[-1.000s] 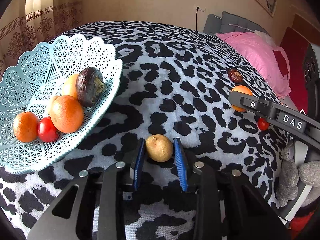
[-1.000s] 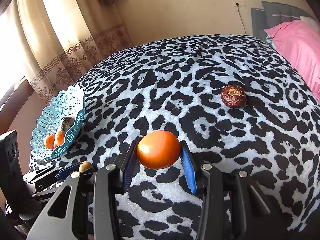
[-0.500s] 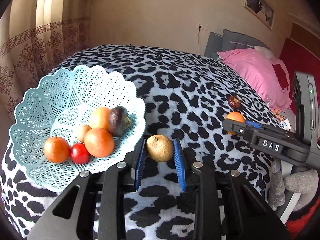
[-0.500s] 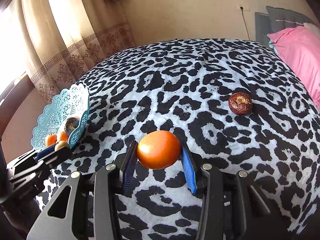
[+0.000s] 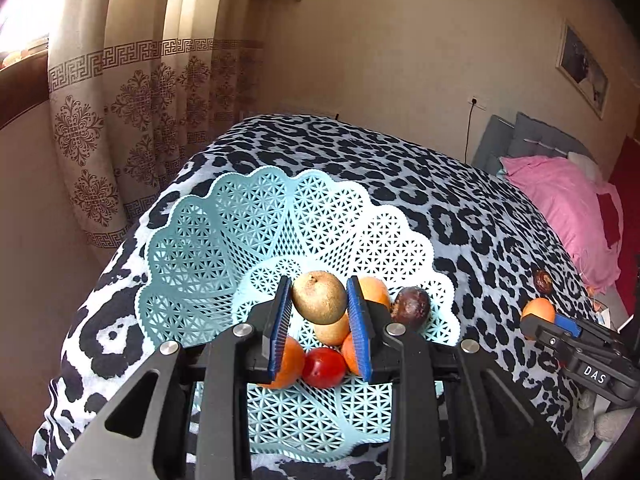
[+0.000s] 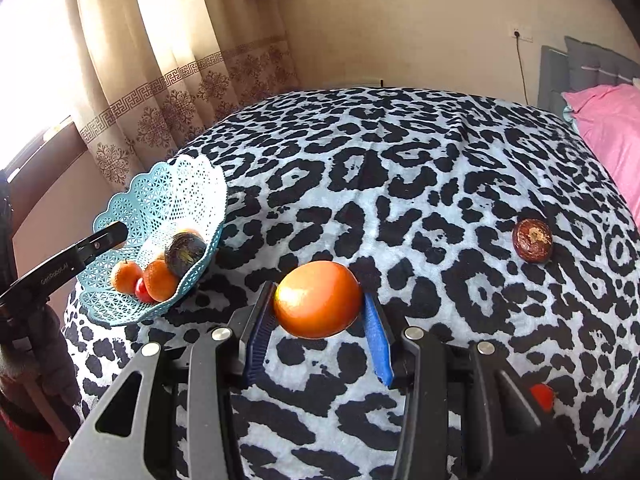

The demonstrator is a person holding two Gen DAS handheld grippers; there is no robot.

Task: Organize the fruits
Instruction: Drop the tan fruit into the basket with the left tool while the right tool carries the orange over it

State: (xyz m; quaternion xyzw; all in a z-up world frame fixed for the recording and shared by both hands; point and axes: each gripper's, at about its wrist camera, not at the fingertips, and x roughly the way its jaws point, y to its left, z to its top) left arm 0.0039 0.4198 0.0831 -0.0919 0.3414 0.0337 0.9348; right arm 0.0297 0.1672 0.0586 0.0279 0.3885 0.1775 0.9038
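A: What do we hold on the left?

B: Our left gripper [image 5: 319, 300] has its jaws clamped on a tan, pear-like fruit [image 5: 319, 297], and we hold it above the teal lattice basket [image 5: 224, 240], right over the fruit lying in it.

A: And in the basket itself?

B: We see an orange [image 5: 289, 362] low on the left, a red fruit [image 5: 324, 367] just beside it, a pale tan fruit [image 5: 333, 330] under the one we grip, two more orange ones partly hidden by the blue pads, and a dark purple fruit [image 5: 412, 303] at the right side. They all lie close together, touching.

A: The right side?

B: Our right gripper [image 6: 318, 300] has its jaws closed on a large orange fruit [image 6: 318, 300], held over the leopard-print cover [image 6: 400, 184], well apart from the basket [image 6: 160, 200], which stands at the cover's left edge near the curtain [image 6: 168, 60].

A: Anything loose?

B: A wrinkled brown fruit [image 6: 533, 240] lies on the cover to the right, and a small red one [image 6: 542, 396] shows behind our right gripper's frame, mostly hidden. From the right wrist view we also see the left gripper's black finger [image 6: 100, 240] reaching over the basket rim.
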